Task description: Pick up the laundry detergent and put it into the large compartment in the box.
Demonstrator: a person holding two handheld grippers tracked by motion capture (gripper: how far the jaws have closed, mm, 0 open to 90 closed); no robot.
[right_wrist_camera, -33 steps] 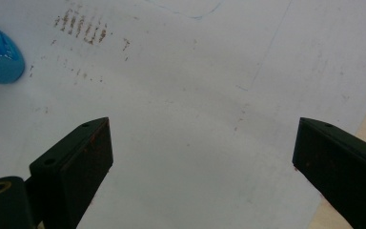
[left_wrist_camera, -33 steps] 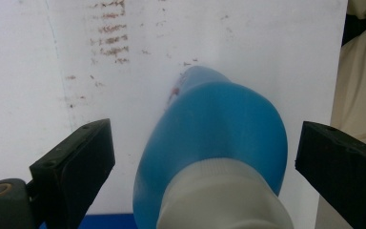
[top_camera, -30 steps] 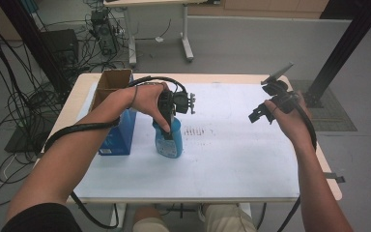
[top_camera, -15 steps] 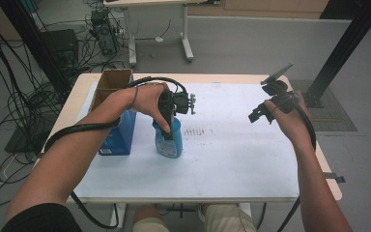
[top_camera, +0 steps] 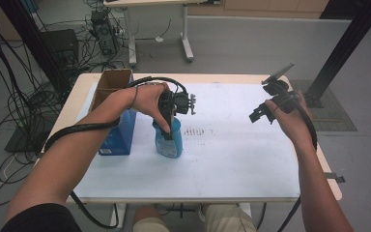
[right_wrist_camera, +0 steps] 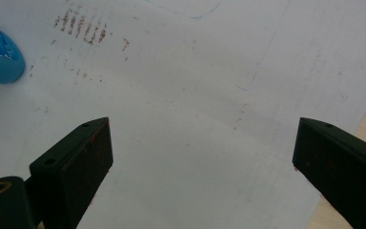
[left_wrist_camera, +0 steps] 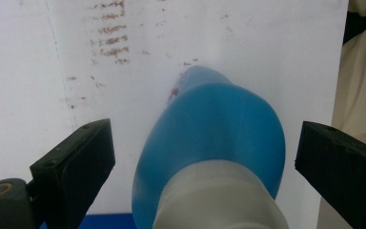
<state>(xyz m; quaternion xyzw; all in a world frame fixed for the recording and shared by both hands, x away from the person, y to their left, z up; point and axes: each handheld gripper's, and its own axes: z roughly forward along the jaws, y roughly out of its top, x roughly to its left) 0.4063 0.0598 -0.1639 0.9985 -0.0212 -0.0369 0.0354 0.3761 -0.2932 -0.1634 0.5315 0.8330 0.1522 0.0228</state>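
Both fingers gape: your left gripper (left_wrist_camera: 195,167) straddles the blue bottle (left_wrist_camera: 214,138) (likely pre-grasp), right gripper (right_wrist_camera: 200,162) idle at three o'clock.

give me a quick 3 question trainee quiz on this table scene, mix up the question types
1. True or false: the left tool is clamped shut on the blue bottle.
2. What stands directly to the left of the bottle in the high view: A) a cardboard box with a blue lower half, B) a red mug, C) a stack of plates?
3. Fill in: the right tool is held above the white sheet with its jaws ____.

Key
1. False. Its jaws stand wide on either side of the bottle, apart from it.
2. A
3. open, with nothing between them
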